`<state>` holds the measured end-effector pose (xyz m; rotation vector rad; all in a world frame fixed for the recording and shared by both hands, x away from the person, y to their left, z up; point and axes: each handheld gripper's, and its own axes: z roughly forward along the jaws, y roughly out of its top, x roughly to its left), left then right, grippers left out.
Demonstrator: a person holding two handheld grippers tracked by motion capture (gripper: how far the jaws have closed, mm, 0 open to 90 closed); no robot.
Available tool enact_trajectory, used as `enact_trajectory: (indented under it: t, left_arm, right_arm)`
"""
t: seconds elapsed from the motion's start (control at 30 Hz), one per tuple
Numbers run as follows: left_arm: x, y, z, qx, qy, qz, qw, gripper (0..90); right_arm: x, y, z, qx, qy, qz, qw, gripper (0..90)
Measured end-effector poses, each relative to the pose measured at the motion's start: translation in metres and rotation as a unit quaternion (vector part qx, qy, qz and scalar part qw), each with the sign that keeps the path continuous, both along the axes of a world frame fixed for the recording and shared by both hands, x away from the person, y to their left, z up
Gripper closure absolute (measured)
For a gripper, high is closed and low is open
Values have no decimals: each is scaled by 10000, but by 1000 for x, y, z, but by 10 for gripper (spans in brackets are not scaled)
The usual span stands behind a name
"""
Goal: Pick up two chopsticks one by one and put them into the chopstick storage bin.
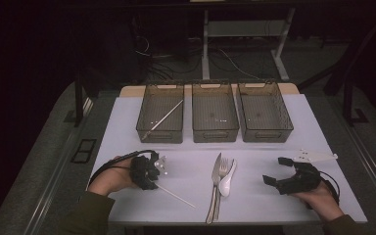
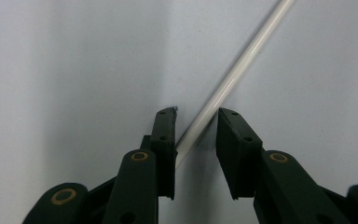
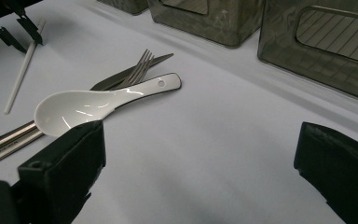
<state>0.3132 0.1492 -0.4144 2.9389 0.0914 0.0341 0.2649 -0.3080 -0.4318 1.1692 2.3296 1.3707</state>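
While straddling white chopstick (image 2: 233, 77) | left gripper (image 2: 196, 116) unclamped, right gripper (image 3: 200, 154) spread | risk: rolling away off-centre.

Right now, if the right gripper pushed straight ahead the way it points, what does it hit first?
Probably the white spoon, lying atop the fork and knife. The right gripper stands open, aimed that way; depth is unclear.

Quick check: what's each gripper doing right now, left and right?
Left gripper: jaws around the white chopstick on the table; the left jaw seems to touch it, with no firm grip visible.
Right gripper: open, holding nothing.
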Motion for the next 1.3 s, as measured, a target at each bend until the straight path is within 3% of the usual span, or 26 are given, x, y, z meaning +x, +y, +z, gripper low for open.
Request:
enact_trajectory:
  t: [0.67,0.97,1.07,1.23,1.3]
  left_arm:
    - [1,-5,0,8,-29,-35,10000,816]
    - [3,-3,0,-120,99,294,9994,845]
    - [6,-3,1,-208,1,285,9994,845]
    - [8,-2,4,-477,57,534,9974,845]
    - [6,-1,6,-610,126,736,9953,845]
  right_arm:
    - [0,0,0,6,-4,-16,10000,19]
    - [0,-1,0,3,-3,-12,10000,19]
    - [1,-1,0,7,2,-18,10000,18]
    - [0,-1,0,21,1,-30,10000,19]
    - [0,-1,1,25,1,-25,10000,19]
